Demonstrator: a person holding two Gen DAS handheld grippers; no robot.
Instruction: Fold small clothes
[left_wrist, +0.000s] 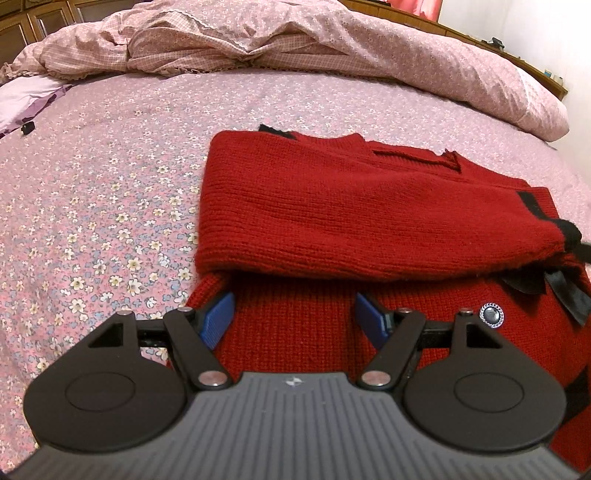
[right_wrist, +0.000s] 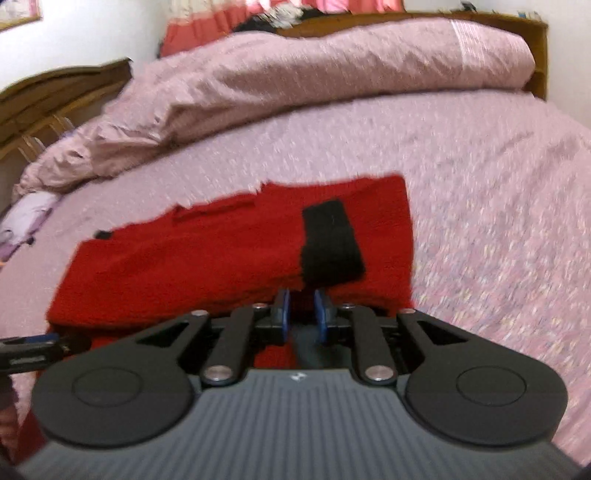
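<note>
A red knit sweater (left_wrist: 332, 206) with black trim and a black bow (left_wrist: 554, 280) lies on the bed, its sleeves folded across the body. My left gripper (left_wrist: 293, 314) is open, its blue fingers (left_wrist: 218, 317) spread over the sweater's near hem, holding nothing. In the right wrist view the sweater (right_wrist: 207, 258) shows a black cuff (right_wrist: 330, 243). My right gripper (right_wrist: 303, 314) sits at the near edge under that cuff, its jaws narrowly apart; the view is blurred and I cannot tell whether it pinches fabric.
The bed has a pink floral sheet (left_wrist: 103, 206). A crumpled pink quilt (left_wrist: 295, 40) lies along the far side. A purple cloth (left_wrist: 29, 99) and a small black object (left_wrist: 26, 128) lie at far left. A wooden headboard (right_wrist: 55, 99) stands behind.
</note>
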